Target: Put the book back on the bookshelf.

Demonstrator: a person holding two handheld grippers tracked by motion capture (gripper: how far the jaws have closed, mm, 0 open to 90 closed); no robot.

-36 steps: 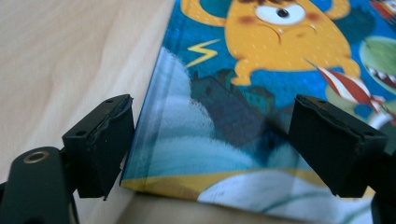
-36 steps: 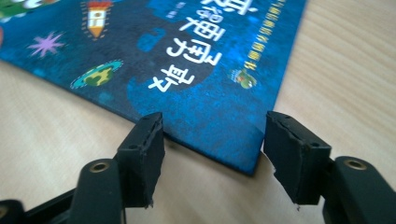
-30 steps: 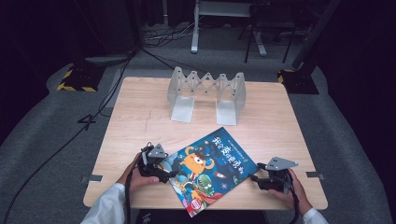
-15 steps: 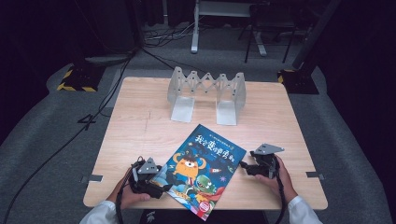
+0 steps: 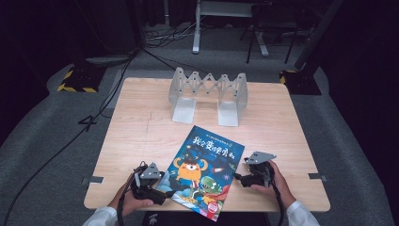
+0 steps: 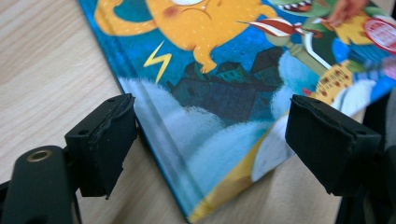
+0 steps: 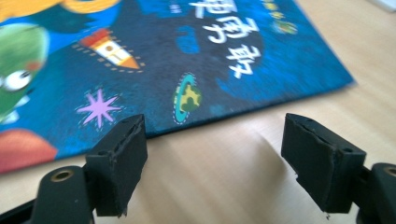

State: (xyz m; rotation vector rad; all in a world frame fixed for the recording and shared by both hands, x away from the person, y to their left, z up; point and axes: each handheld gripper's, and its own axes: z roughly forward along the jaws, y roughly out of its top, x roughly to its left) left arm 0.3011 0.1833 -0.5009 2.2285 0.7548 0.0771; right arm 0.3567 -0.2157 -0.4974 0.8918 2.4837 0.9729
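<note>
Both jaws wide — the left hand-held gripper (image 6: 210, 140) straddles the picture book's (image 5: 207, 169) corner, the right hand-held gripper (image 7: 212, 154), just opening, holds nothing.

Table (image 5: 141, 132): light wood top, square-ish, bare grain across most of it. Rack (image 5: 208, 94): grey metal accordion bookend, upright at 12 o'clock on the table, near the far edge, two flat foot plates pointing toward the near side. Floor (image 5: 56, 155): grey carpet all round. Cable (image 5: 61, 146): black, runs over the carpet from 7 o'clock up to 11, past the table's left corner. Striped block (image 5: 75, 81): black with yellow hazard edge, on the floor at 10 o'clock; another dark one (image 5: 301, 81) at 2 o'clock. Stand (image 5: 221, 19): grey metal frame legs at 12, well behind the table, room dark beyond.
</note>
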